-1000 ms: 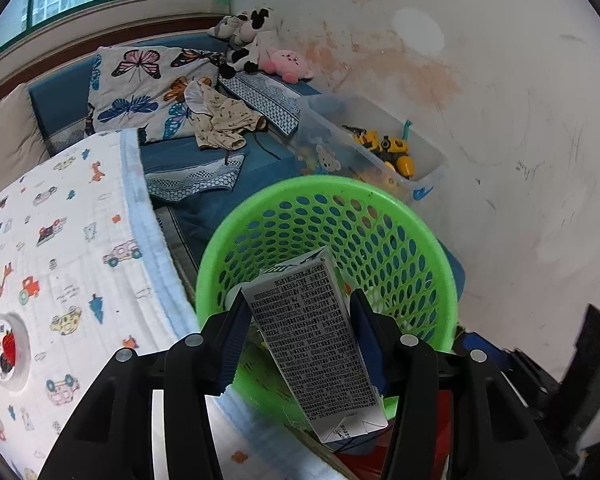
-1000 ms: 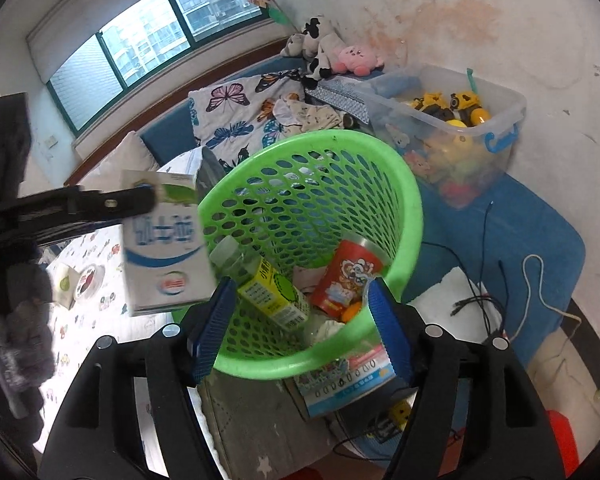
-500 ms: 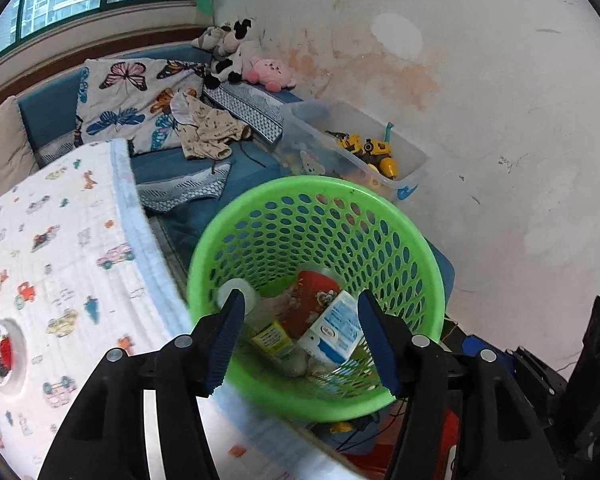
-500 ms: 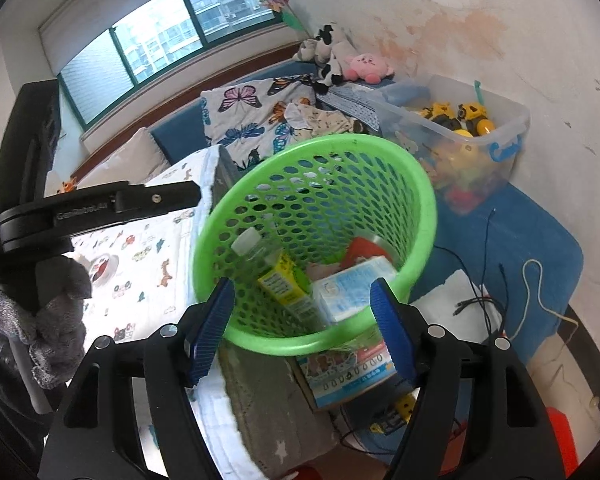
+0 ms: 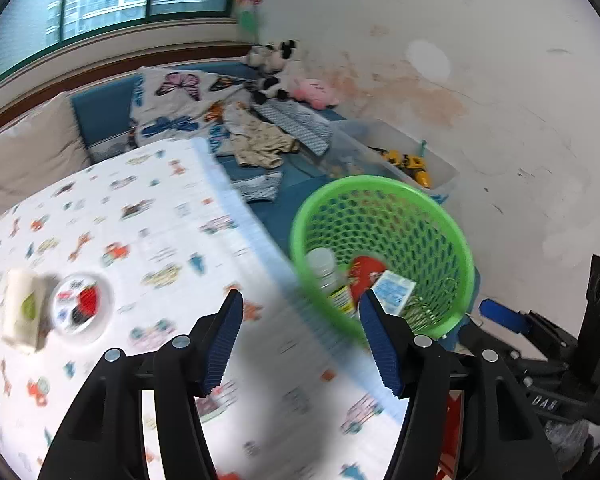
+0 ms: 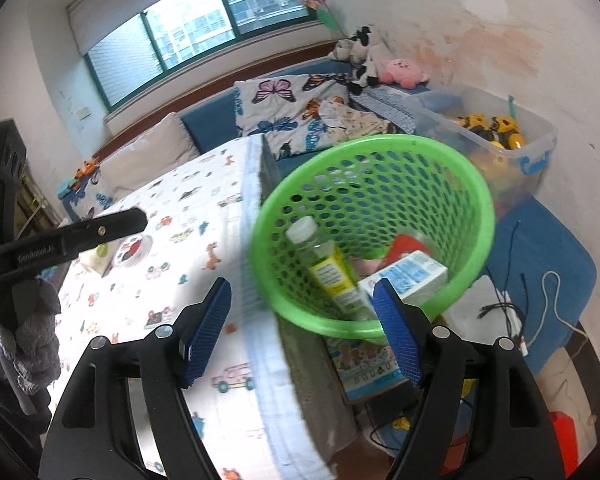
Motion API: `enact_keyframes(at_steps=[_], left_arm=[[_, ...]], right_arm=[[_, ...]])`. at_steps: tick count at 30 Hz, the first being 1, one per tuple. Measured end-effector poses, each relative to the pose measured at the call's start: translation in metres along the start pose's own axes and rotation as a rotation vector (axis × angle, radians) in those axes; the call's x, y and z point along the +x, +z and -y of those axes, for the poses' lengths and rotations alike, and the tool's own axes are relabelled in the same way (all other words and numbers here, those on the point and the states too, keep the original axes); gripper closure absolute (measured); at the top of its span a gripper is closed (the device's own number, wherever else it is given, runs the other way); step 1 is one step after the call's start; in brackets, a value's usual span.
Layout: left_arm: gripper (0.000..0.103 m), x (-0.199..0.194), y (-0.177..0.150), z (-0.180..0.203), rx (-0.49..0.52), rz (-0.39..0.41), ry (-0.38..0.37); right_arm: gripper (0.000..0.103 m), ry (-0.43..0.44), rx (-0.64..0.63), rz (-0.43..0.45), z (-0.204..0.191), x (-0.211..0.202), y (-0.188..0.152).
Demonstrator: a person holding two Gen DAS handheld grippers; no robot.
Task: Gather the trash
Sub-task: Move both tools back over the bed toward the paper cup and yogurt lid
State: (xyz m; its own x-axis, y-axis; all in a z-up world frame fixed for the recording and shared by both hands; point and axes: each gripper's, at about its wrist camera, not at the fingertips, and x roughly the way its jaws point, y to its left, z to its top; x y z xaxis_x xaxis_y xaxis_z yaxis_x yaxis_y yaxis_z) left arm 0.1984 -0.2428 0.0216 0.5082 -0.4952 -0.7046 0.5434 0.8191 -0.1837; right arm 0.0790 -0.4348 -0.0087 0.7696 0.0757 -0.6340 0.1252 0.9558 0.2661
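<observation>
Moved: milk carton [image 6: 410, 276] now lies in green basket [image 6: 476, 200] | left gripper [image 5: 300, 338] swung tableward, jaws wide, empty | right gripper [image 6: 302, 330] wide, empty | Next: approach round lid [image 5: 78, 304] squarely, straddle rim.

A second ago the left gripper [image 5: 300, 338] was clamped on the milk carton [image 6: 410, 276] above the green basket [image 6: 472, 196]. Now the carton lies inside the basket beside the bottle [image 6: 324, 260], and that gripper, spread wide and holding nothing, has swung back over the patterned counter [image 5: 148, 232].
</observation>
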Motion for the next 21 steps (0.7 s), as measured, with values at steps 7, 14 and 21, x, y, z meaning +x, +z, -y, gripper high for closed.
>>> enact_keyframes(at_steps=[7, 14, 21], left_arm=[[0.043, -0.025, -0.023, -0.050, -0.073, 0.009, 0.069], [0.040, -0.045, -0.043, -0.108, -0.166, 0.015, 0.163], [0.035, -0.055, -0.043, -0.174, -0.246, 0.020, 0.293]], right_arm=[[0.027, 0.036, -0.039, -0.018, -0.027, 0.010, 0.000], [0.026, 0.073, -0.083, -0.048, -0.055, 0.029, 0.002], [0.024, 0.123, -0.130, -0.074, -0.083, 0.047, 0.006]])
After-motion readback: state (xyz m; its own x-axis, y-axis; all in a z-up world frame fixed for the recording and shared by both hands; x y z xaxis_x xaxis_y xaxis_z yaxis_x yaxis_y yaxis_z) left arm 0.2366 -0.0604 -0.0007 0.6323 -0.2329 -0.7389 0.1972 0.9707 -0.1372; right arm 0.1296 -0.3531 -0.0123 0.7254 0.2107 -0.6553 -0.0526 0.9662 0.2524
